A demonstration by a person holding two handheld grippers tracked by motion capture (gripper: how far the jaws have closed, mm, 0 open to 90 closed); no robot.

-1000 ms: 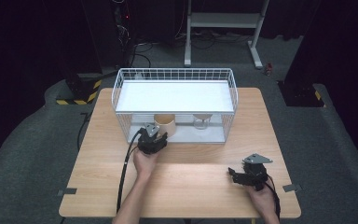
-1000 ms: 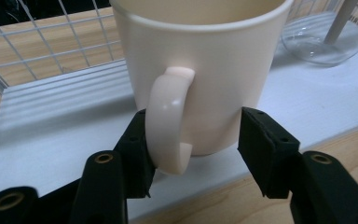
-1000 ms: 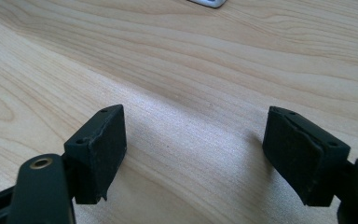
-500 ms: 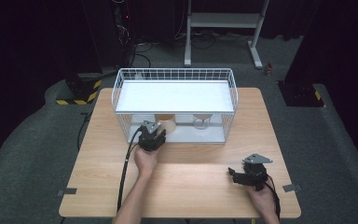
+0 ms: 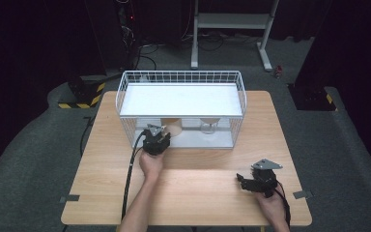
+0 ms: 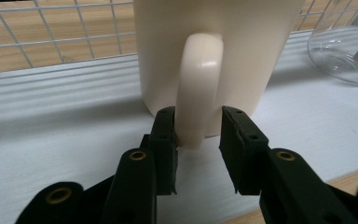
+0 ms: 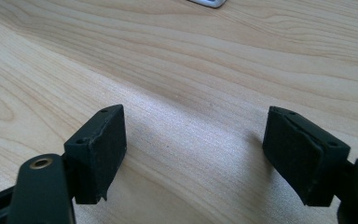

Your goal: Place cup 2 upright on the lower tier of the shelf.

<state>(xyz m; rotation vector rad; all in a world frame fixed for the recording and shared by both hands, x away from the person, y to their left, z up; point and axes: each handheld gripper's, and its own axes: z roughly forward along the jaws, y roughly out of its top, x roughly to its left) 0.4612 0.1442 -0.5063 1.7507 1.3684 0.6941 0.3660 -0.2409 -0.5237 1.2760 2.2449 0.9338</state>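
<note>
A cream mug [image 5: 174, 126] stands on the lower white shelf [image 5: 198, 141] of a white wire rack [image 5: 181, 77], under its white top panel. In the left gripper view the mug [image 6: 205, 46] turns its handle [image 6: 198, 84] toward me. My left gripper [image 6: 198, 127] has its jaws closed in on both sides of that handle, the left jaw pressed against it. From above, the left gripper [image 5: 164, 137] reaches into the rack's open front. My right gripper [image 5: 242, 182] rests low over the bare table at the front right, and its jaws [image 7: 196, 149] stand wide open with nothing between them.
A clear stemmed glass [image 5: 208, 126] stands upside down on the same shelf, right of the mug [image 6: 340, 51]. Wire mesh walls the rack's back and sides. The wooden table [image 5: 198, 193] spreads between the two hands. A black cable [image 5: 130, 179] trails from the left gripper.
The left gripper has edged slightly forward into the rack toward the mug. The right gripper has stayed where it was.
</note>
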